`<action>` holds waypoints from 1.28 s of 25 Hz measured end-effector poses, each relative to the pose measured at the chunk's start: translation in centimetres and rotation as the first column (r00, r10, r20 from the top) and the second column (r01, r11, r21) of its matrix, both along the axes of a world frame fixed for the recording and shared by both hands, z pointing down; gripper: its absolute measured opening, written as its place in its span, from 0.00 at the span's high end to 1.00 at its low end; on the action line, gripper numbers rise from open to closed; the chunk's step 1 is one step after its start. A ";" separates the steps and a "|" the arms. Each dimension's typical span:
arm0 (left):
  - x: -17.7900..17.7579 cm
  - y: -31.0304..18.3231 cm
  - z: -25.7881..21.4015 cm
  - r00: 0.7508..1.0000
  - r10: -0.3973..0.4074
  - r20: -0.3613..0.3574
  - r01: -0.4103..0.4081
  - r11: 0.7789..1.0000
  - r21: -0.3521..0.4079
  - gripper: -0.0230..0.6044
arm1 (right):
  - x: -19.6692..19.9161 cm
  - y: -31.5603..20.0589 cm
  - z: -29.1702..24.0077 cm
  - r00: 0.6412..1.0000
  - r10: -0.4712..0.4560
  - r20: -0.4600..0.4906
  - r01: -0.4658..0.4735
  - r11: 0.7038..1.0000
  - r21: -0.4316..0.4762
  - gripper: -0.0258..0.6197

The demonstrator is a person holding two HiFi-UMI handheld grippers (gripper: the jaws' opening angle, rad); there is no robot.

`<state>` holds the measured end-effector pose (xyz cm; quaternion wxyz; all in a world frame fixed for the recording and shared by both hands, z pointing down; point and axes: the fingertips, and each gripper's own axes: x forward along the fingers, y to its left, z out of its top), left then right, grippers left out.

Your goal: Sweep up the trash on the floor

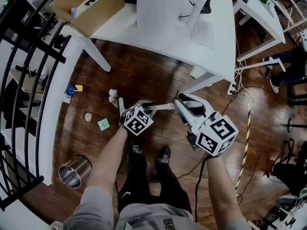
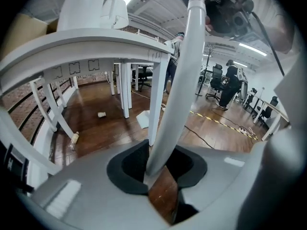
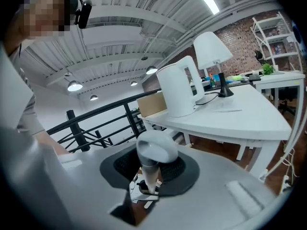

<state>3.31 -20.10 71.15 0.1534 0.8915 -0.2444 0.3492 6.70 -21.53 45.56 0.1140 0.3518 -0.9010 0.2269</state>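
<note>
Two grippers (image 1: 123, 111) (image 1: 183, 105), two white handles (image 2: 177, 80) (image 3: 154, 153)

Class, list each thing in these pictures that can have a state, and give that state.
Left gripper: shut on handle.
Right gripper: shut on handle.
Trash: scattered on floor, unswept.
Bin: open, no lid.
Box: open, on table.

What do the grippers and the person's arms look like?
The left gripper and right gripper each have a pale grey body, black jaw pads and a cube of black-and-white square markers. A black cable trails from the right one. The shirt is grey, short-sleeved.
</note>
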 end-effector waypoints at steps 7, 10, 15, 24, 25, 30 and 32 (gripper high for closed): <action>-7.1 0.3 -2.8 0.999 -0.045 -0.003 0.045 0.999 0.004 0.82 | -7.6 -0.3 -3.0 0.998 -0.066 0.014 0.065 0.997 0.033 0.83; -10.5 0.9 -4.7 0.998 -0.055 0.020 0.054 0.998 0.018 0.83 | -10.4 0.1 -4.8 0.994 -0.096 0.045 0.094 0.994 0.048 0.83; -18.9 2.7 -5.5 0.989 -0.073 0.128 0.067 0.997 0.046 0.83 | -16.8 2.8 -5.2 0.978 -0.182 0.099 0.174 0.981 0.081 0.83; -37.1 3.2 -2.0 0.970 -0.032 0.241 0.023 0.999 0.041 0.83 | -32.9 4.0 -1.0 0.974 -0.192 0.119 0.188 0.981 0.043 0.83; -38.9 2.8 -1.6 0.970 -0.019 0.244 0.009 0.999 0.042 0.83 | -34.7 3.8 -0.6 0.977 -0.177 0.120 0.173 0.984 0.041 0.83; -47.0 2.1 1.5 0.965 0.053 0.256 -0.060 0.998 0.022 0.83 | -43.1 3.6 2.4 0.988 -0.119 0.102 0.118 0.993 0.016 0.83; -49.7 1.9 2.8 0.965 0.059 0.257 -0.064 0.998 0.010 0.82 | -45.7 3.3 3.9 0.990 -0.105 0.092 0.106 0.994 -0.001 0.83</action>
